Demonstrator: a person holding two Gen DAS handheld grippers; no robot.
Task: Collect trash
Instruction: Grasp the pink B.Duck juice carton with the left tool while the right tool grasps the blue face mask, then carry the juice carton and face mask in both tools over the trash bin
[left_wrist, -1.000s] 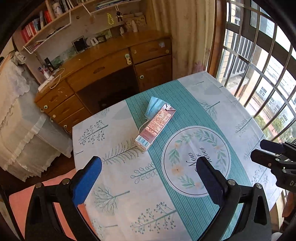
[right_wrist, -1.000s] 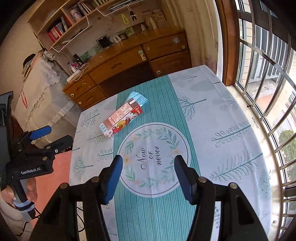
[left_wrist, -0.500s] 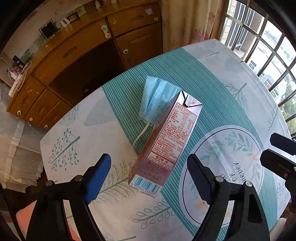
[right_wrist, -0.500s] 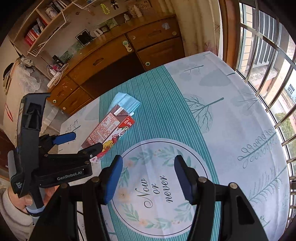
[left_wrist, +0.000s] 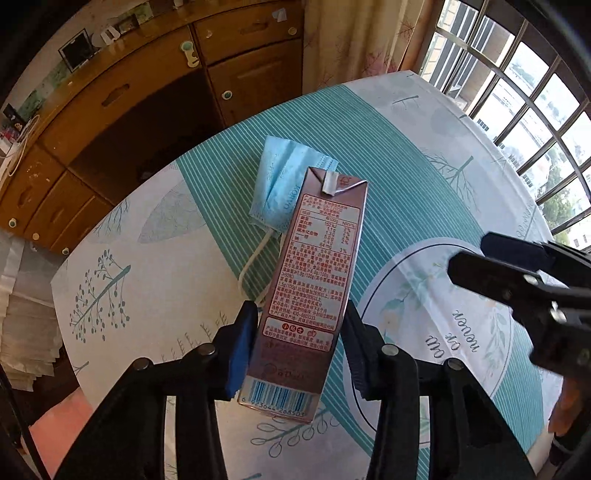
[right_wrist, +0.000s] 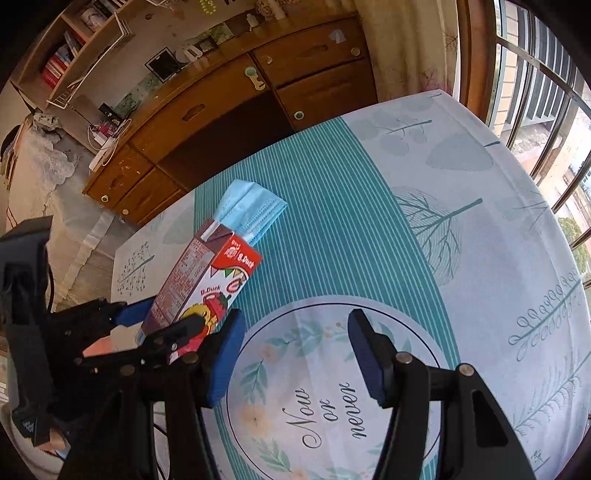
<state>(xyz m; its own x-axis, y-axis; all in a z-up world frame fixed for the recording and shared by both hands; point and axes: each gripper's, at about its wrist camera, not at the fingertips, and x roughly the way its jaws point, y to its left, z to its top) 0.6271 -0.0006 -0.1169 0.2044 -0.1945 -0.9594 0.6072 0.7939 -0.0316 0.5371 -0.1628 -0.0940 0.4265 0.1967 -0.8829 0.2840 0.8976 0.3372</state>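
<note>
Brown drink carton (left_wrist: 310, 288) lying flat, overlapping crumpled blue mask (left_wrist: 280, 188)

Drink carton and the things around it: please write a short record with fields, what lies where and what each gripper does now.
surface: table with tree-print cloth
drink carton: lying flat, barcode end toward the left wrist camera
face mask: blue, partly under the carton's far end
left gripper: jaws closing on the carton's near end, one finger on each side
right gripper: open, nothing between its fingers, over the round "Now or never" print
trash collected: none yet
</note>
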